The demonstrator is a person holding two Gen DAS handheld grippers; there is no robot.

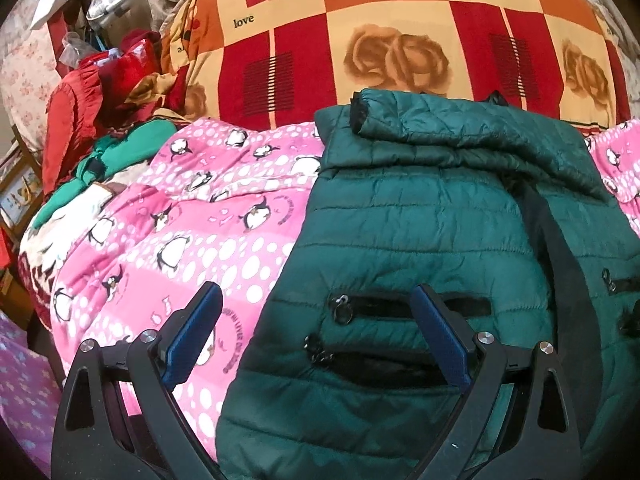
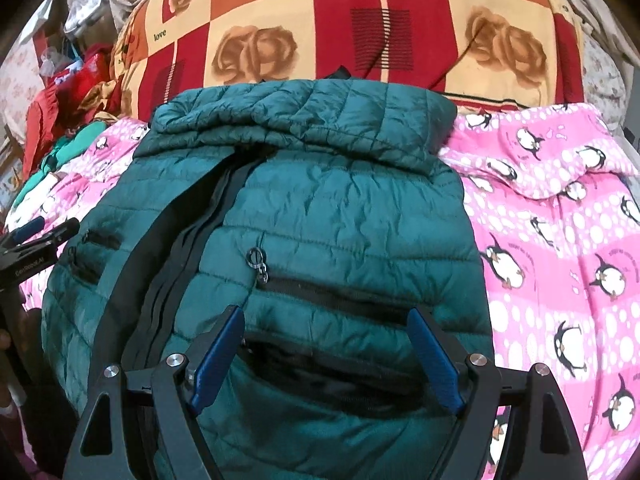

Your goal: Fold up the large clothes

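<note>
A dark green quilted jacket [image 1: 420, 220] lay front-up on a pink penguin-print blanket [image 1: 192, 216], its long axis running away from both cameras, collar end toward a red and cream rose-patterned quilt [image 1: 360, 40]. The left gripper [image 1: 318, 300] hung over the jacket's left edge, 1 blue pad above the blanket, 1 above a zip pocket, jaws wide apart, holding nothing. The right gripper [image 2: 326, 324] hung over the right pocket, likewise spread wide and empty.

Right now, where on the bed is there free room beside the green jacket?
Bare pink penguin blanket lies open on both sides of the green jacket. The far edge is crowded by the big rose-print quilt; the far left corner by piled red and green clothes.
</note>
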